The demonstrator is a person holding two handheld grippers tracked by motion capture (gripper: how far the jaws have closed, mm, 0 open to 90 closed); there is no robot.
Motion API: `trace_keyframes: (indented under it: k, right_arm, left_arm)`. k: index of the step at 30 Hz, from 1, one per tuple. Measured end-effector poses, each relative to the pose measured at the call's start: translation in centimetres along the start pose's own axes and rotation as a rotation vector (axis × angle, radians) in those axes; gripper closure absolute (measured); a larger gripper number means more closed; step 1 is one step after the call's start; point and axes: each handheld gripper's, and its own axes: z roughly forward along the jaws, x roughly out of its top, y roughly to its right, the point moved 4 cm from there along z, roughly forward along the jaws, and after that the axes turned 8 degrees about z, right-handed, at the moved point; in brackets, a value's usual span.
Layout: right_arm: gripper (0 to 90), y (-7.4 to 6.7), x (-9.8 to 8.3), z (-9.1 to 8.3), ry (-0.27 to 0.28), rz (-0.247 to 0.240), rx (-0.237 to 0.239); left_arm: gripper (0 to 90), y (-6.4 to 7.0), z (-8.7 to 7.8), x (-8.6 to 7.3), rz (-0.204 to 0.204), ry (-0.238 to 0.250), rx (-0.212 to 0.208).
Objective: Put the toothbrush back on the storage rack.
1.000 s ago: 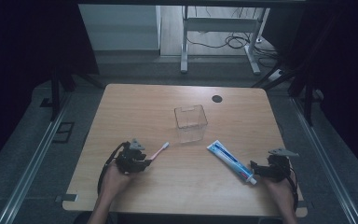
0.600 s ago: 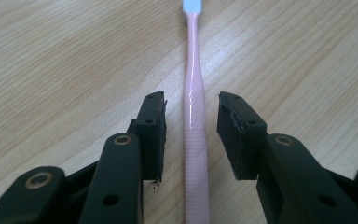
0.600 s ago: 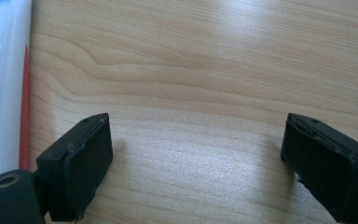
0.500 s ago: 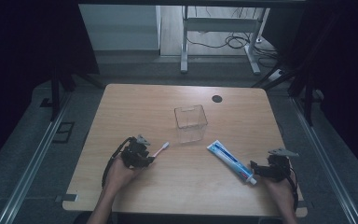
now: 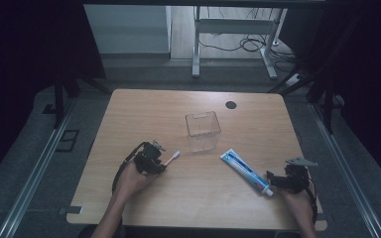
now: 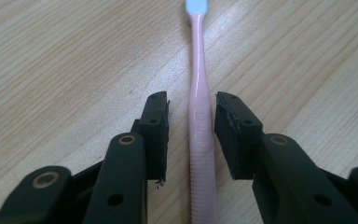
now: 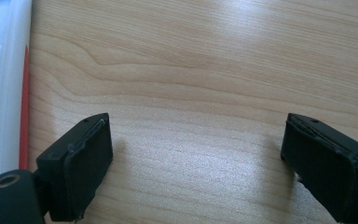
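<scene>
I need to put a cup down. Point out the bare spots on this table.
Free: the wooden table's far-left part beyond the clear plastic box, and the near middle between the left gripper and the blue-and-white toothpaste tube. Crowded: around the pink toothbrush.

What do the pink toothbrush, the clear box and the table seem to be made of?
Pink toothbrush: likely smooth, slightly glossy plastic, with moulded ridges on its handle. Clear square box: see-through, so probably hard plastic, maybe acrylic. Light wooden table: visible wood grain with a satin sheen; could be laminate.
</scene>
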Motion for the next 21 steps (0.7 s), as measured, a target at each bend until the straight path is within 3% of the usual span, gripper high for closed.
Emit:
trace_keyframes:
  k: [15, 21]
  right_arm:
    - [8.3, 0.0, 0.0, 0.0, 0.000, -0.002, 0.000]
    - [8.3, 0.0, 0.0, 0.0, 0.001, -0.002, 0.000]
  left_arm:
    - [68.5, -0.2, 0.6, 1.7, 0.022, -0.185, -0.022]
    - [75.5, -0.2, 0.8, 2.5, 0.020, -0.262, -0.035]
